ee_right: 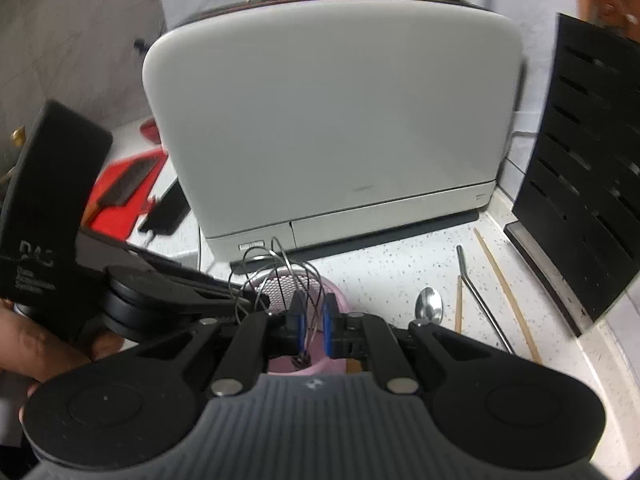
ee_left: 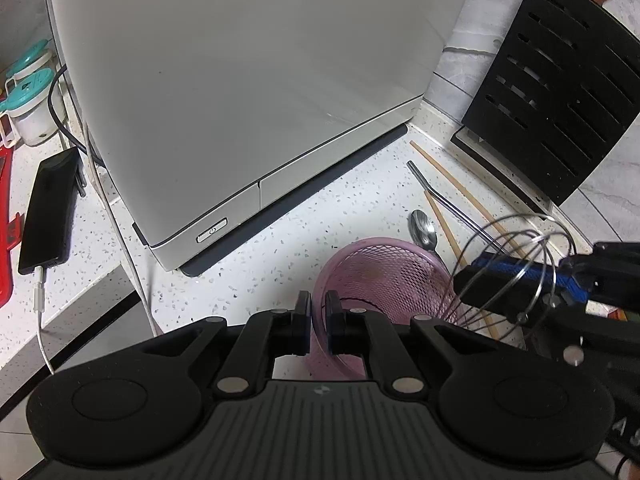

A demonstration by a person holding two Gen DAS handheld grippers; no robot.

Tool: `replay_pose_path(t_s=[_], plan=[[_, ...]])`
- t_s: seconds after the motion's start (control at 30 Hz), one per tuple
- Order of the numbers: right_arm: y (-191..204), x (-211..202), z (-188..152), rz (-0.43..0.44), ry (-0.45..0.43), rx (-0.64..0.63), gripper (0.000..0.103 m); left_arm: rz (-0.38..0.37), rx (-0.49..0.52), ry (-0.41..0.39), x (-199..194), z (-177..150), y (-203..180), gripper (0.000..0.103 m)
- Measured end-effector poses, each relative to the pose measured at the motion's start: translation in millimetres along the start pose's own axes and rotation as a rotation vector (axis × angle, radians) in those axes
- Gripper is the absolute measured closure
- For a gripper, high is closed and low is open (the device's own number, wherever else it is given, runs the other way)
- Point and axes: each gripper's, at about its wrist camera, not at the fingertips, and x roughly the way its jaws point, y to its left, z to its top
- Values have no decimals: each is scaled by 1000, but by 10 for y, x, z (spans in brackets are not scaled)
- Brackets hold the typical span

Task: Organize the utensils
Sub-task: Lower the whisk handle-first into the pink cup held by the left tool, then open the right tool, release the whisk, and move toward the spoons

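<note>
The left tool [ee_left: 318,322] is clamped on the near rim of the pink mesh holder [ee_left: 384,276], one finger inside the wall and one outside. The holder stands on the speckled white bench [ee_left: 304,216], just in front of the large white appliance [ee_left: 248,92].

The right tool [ee_right: 313,326] grips the wire whisk [ee_right: 276,276] between its blue pads [ee_right: 329,326], which pinch the wires near where they gather. The wire loops fan out towards the far side, above the holder's mouth. In the left wrist view the same whisk [ee_left: 516,264] appears at the right side of the holder, with its loops above and beside the rim; whether they touch the mesh cannot be determined.

Utensils lying on the bench to the right of the holder:
- a metal spoon [ee_right: 429,304], bowl towards the far side, just beside the holder;
- a bent metal straw [ee_right: 480,300], right of the spoon;
- wooden chopsticks [ee_right: 506,292], one on each side of the straw.

A black slotted rack [ee_right: 592,168] stands at the far right, leaning against the wall. On the left of the appliance lie a black phone [ee_left: 50,210] with a white cable [ee_left: 40,312] plugged in, and a red board [ee_right: 128,192]. A hand [ee_right: 44,340] holds the left tool's body at the left edge of the right wrist view.
</note>
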Motion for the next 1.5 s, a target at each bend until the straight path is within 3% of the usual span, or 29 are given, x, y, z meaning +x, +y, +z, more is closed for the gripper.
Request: replay_pose_path(t_s=[0.3, 0.37, 0.53, 0.7, 1.1, 1.2, 1.23, 1.27, 1.5], plan=[[-61, 206, 271, 20, 146, -21, 98, -1, 6, -2, 3, -10, -1, 96], [-64, 214, 316, -10, 133, -27, 99, -4, 3, -1, 3, -9, 2, 96], [-137, 208, 401, 26, 94, 54, 99, -5, 1, -1, 4, -11, 8, 96], [-167, 360, 387, 10, 132, 92, 97, -6, 0, 0, 8, -5, 8, 96], [-388, 557, 517, 109, 89, 408, 97, 0, -2, 0, 9, -12, 5, 96], [-387, 646, 498, 99, 147, 424, 81, 0, -1, 0, 8, -11, 5, 96], [-382, 657, 499, 97, 161, 417, 69, 0, -2, 0, 7, -12, 4, 96], [-388, 650, 501, 100, 165, 412, 66, 2, -1, 0, 8, -11, 4, 96], [-420, 402, 507, 91, 151, 351, 61, -2, -4, 2, 12, -6, 9, 96]])
